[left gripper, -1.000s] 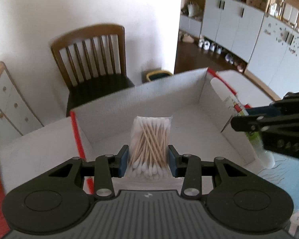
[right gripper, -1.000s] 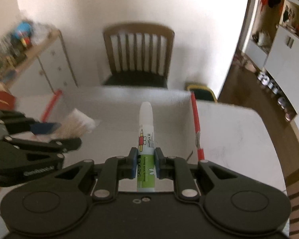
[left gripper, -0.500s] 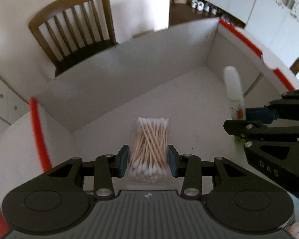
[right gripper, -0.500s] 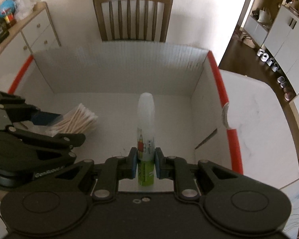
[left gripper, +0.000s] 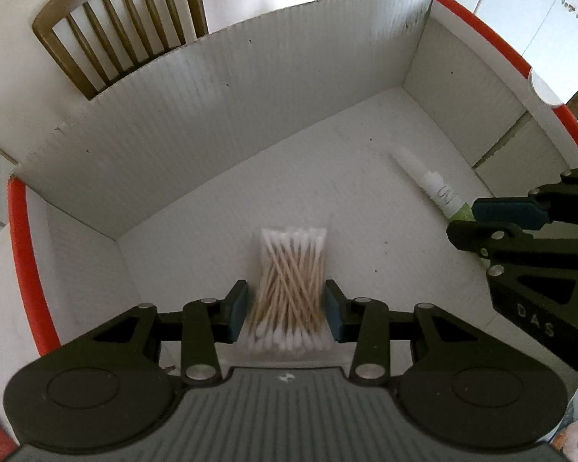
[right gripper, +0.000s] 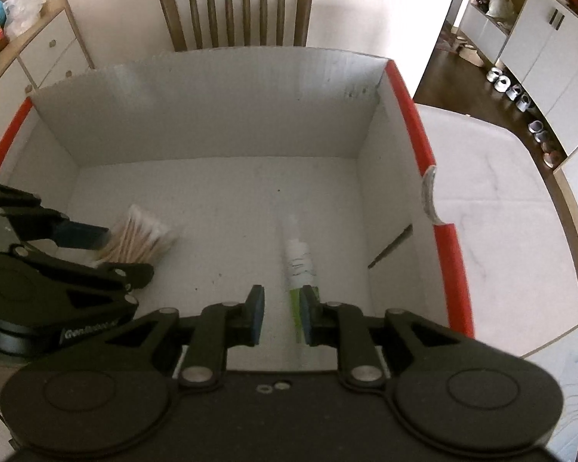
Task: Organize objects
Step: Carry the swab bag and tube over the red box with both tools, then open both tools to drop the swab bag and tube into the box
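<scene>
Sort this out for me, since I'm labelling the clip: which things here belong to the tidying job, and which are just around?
Part of the job:
- pack of cotton swabs, between the left tongs
- glue stick, lying in the box as the right tongs open
- white box

Just around:
- wooden chair
- drawer unit
- shoes

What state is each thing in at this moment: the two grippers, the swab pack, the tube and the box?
Left gripper: jaws closed on the swab pack, down inside the box.
Pack of cotton swabs: sealed, held between the left jaws, low over the box floor.
Right gripper: jaws opening, no longer gripping.
White and green tube: capped, lying on the box floor against one right jaw.
Cardboard box: open-topped.
</scene>
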The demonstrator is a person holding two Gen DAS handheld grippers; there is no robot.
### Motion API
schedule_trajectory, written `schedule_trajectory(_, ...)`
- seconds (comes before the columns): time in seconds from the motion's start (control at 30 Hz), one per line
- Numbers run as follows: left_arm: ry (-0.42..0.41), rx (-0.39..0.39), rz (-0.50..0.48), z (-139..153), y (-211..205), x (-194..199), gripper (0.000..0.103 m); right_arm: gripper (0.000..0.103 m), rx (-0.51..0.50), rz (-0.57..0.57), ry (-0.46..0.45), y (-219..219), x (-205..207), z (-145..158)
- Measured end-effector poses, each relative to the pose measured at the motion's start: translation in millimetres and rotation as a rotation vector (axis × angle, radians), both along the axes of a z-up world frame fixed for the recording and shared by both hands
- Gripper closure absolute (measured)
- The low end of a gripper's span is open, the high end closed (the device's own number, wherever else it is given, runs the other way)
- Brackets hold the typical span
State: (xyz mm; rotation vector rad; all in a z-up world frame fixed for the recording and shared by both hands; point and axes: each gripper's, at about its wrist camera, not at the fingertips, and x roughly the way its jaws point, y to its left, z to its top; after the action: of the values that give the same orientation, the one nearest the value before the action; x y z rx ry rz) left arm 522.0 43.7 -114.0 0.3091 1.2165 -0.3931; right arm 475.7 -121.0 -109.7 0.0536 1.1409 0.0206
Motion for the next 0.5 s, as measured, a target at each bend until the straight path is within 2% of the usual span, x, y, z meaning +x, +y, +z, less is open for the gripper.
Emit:
schedule_trajectory(0.13,-0.042,-0.035,0.022,8.8,7.0,-4.6,0.05,0.08,0.018,0.005,-0.021,-3.9,-9.4,11.4)
schedule_trajectory(0.37,-0.108,-0.086,0.06,31.8,20.1,-17.3,0.05,0.073,0.032,0.023,-0.079,-9.5,-32.2,37.8)
schedule_trajectory(0.5,-0.142,-0.103,0.066,54.2,14.8,-31.6,0.05,0.069,0.056,0.044,-0.116,-13.4,-48.7,54.9)
